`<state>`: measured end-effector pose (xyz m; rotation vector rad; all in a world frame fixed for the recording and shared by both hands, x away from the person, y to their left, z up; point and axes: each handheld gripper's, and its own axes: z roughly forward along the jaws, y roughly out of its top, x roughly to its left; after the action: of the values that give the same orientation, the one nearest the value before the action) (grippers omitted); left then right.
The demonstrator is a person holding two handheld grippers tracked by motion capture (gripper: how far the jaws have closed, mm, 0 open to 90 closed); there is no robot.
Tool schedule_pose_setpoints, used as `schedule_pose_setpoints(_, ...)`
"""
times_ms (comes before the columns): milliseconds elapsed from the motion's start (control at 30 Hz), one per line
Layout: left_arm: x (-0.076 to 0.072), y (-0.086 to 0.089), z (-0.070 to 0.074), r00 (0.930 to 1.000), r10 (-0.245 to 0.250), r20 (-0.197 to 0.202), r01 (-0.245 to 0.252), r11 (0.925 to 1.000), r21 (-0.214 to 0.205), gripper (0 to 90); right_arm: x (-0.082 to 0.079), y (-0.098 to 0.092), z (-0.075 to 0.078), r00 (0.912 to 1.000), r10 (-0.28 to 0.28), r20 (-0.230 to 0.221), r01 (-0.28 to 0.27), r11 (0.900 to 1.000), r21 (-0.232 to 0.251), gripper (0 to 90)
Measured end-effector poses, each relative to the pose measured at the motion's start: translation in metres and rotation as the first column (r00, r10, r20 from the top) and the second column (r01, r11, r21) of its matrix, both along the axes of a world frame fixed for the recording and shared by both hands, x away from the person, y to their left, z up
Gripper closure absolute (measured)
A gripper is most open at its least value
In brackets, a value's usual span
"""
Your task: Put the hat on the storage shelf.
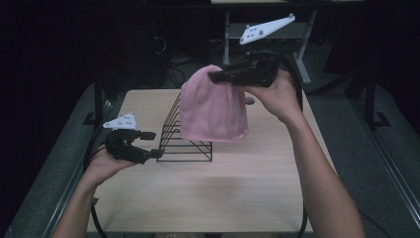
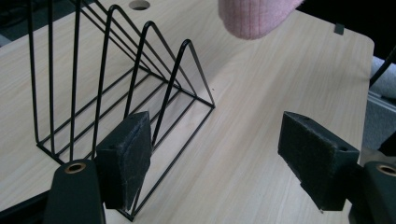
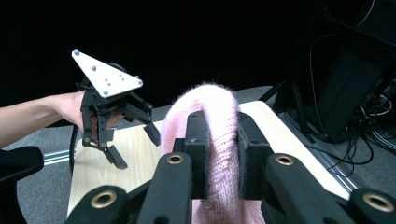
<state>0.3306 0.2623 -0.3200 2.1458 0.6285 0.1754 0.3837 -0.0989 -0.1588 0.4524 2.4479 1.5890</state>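
Note:
A pink knitted hat (image 1: 213, 106) hangs in the air above the back of the table, pinched at its crown by my right gripper (image 1: 218, 77). Between the pads, the hat (image 3: 219, 154) bulges up in the right gripper view. Its hem (image 2: 254, 16) shows at the top of the left gripper view. A black wire rack (image 1: 183, 136) stands on the table, partly behind the hat. My left gripper (image 1: 152, 144) is open at the rack's near left end, one pad (image 2: 126, 156) close against the rack's wire (image 2: 140, 93).
The wooden table (image 1: 208, 188) has a round cable hole (image 1: 250, 100) near its back edge. A desk frame (image 1: 302, 44) and cables stand on the dark floor behind. My left gripper (image 3: 133, 144) also shows in the right gripper view.

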Motion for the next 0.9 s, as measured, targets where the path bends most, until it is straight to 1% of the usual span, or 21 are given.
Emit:
schedule_pose_setpoints(33, 0.001, -0.001, 0.003, 0.9999, -0.011, 0.001, 0.011, 0.9999, 0.003, 27.0, 0.001, 0.004, 0.000, 1.0000, 0.006, -0.001, -0.006, 1.0000, 0.002, 77.4)
schedule_pose_setpoints(133, 0.002, -0.003, 0.006, 0.9997, -0.023, -0.003, 0.023, 0.9997, -0.002, 28.9, 0.002, 0.007, 0.001, 0.9999, 0.011, -0.002, -0.011, 0.9999, 0.002, 77.4)
schedule_pose_setpoints(167, 0.004, -0.004, 0.010, 0.9996, -0.029, -0.001, 0.029, 0.9996, -0.005, 29.1, 0.003, 0.010, 0.002, 0.9999, 0.017, 0.002, -0.017, 0.9999, 0.003, 77.4)
schedule_pose_setpoints(200, 0.004, -0.004, 0.010, 0.9996, -0.029, -0.001, 0.029, 0.9996, -0.005, 29.4, 0.003, 0.010, 0.002, 0.9999, 0.017, 0.002, -0.017, 0.9999, 0.003, 77.4)
schedule_pose_setpoints(233, 0.006, -0.005, 0.013, 0.9993, -0.036, 0.006, 0.036, 0.9993, -0.009, 29.8, 0.003, 0.013, 0.003, 0.9998, 0.020, -0.002, -0.020, 0.9998, 0.004, 77.4)
schedule_pose_setpoints(400, 0.010, -0.010, 0.019, 0.9989, -0.048, 0.005, 0.048, 0.9987, -0.019, 31.9, 0.004, 0.022, 0.006, 0.9995, 0.032, 0.002, -0.032, 0.9995, 0.005, 77.4)
schedule_pose_setpoints(433, 0.012, -0.012, 0.021, 0.9984, -0.056, 0.003, 0.056, 0.9981, -0.025, 32.5, 0.005, 0.024, 0.007, 0.9994, 0.033, 0.002, -0.033, 0.9994, 0.004, 77.4)
schedule_pose_setpoints(533, 0.015, -0.013, 0.022, 0.9979, -0.065, -0.001, 0.065, 0.9975, -0.029, 34.1, 0.005, 0.027, 0.009, 0.9992, 0.040, 0.007, -0.040, 0.9992, 0.007, 77.4)
schedule_pose_setpoints(567, 0.017, -0.013, 0.023, 0.9976, -0.069, -0.006, 0.069, 0.9971, -0.033, 36.0, 0.006, 0.031, 0.010, 0.9990, 0.045, 0.007, -0.045, 0.9989, 0.008, 77.4)
schedule_pose_setpoints(667, 0.022, -0.012, 0.024, 0.9967, -0.077, -0.027, 0.075, 0.9952, -0.064, 37.4, 0.008, 0.035, 0.011, 0.9985, 0.053, 0.009, -0.053, 0.9986, 0.006, 77.4)
schedule_pose_setpoints(733, 0.026, -0.011, 0.025, 0.9967, -0.074, -0.034, 0.071, 0.9945, -0.076, 39.2, 0.009, 0.038, 0.011, 0.9983, 0.057, 0.012, -0.057, 0.9983, 0.006, 77.4)
schedule_pose_setpoints(767, 0.028, -0.011, 0.025, 0.9961, -0.078, -0.042, 0.074, 0.9930, -0.092, 40.4, 0.009, 0.040, 0.012, 0.9982, 0.059, 0.011, -0.059, 0.9982, 0.007, 77.4)
schedule_pose_setpoints(867, 0.032, -0.010, 0.025, 0.9960, -0.074, -0.050, 0.069, 0.9923, -0.104, 46.6, 0.012, 0.044, 0.013, 0.9979, 0.063, 0.013, -0.063, 0.9980, 0.009, 77.4)
schedule_pose_setpoints(900, 0.035, -0.009, 0.027, 0.9964, -0.073, -0.042, 0.068, 0.9913, -0.113, 55.0, 0.013, 0.047, 0.014, 0.9976, 0.067, 0.016, -0.067, 0.9976, 0.013, 77.4)
